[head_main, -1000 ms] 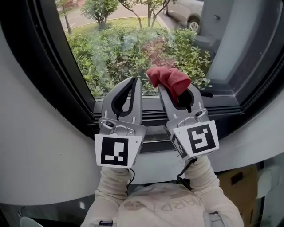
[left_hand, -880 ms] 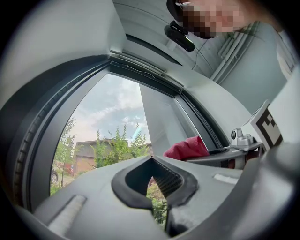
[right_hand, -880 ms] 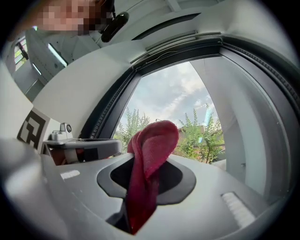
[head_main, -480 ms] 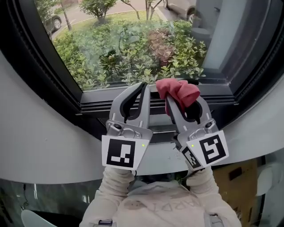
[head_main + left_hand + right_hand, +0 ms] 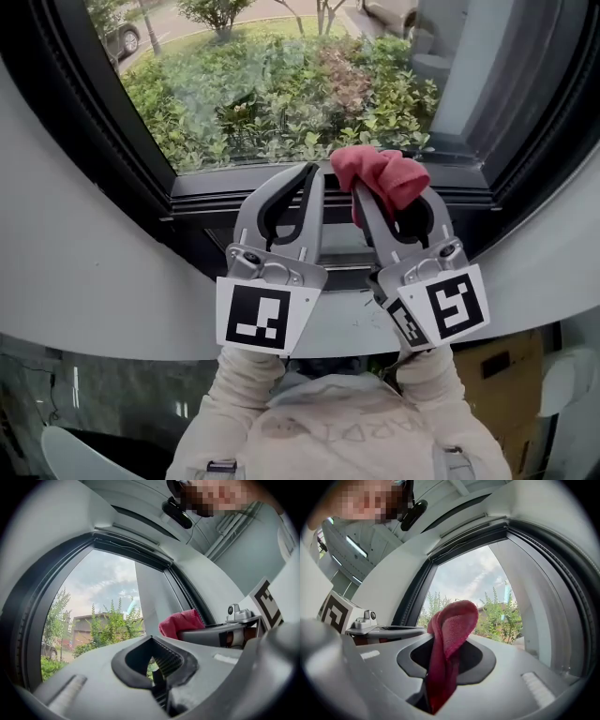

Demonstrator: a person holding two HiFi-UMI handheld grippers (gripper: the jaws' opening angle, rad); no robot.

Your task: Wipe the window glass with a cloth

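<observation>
At the left, the large pane of clear window glass (image 5: 272, 84) sits in its dark metal frame (image 5: 150, 159), with green shrubs (image 5: 234, 122) showing through it. A faint pale haze lies across the left part of the pane, so I judge that the wiping is not finished. How much of the glass has been covered cannot be told.

The left gripper (image 5: 311, 173) points at the lower rail of the frame. Its jaws are closed together with nothing between them, and in the left gripper view (image 5: 154, 670) only the ribbed pads meet. It seems to have no part in the wipe just now.

Just beside it, to the right, the right gripper (image 5: 375, 192) has its jaws clamped on a rose-red terry cloth (image 5: 380, 173). The cloth is bunched into a soft folded lump that sticks out past the jaw tips (image 5: 450, 634), with the rest pinched down into the gap. It looks dry and nubbly, and thick enough to cushion the tips.

The cloth is held low, over the bottom rail at the foot of the pane, right of centre. Whether it touches the glass cannot be seen. Most of the pane above it and to its left looks still to be done.
</observation>
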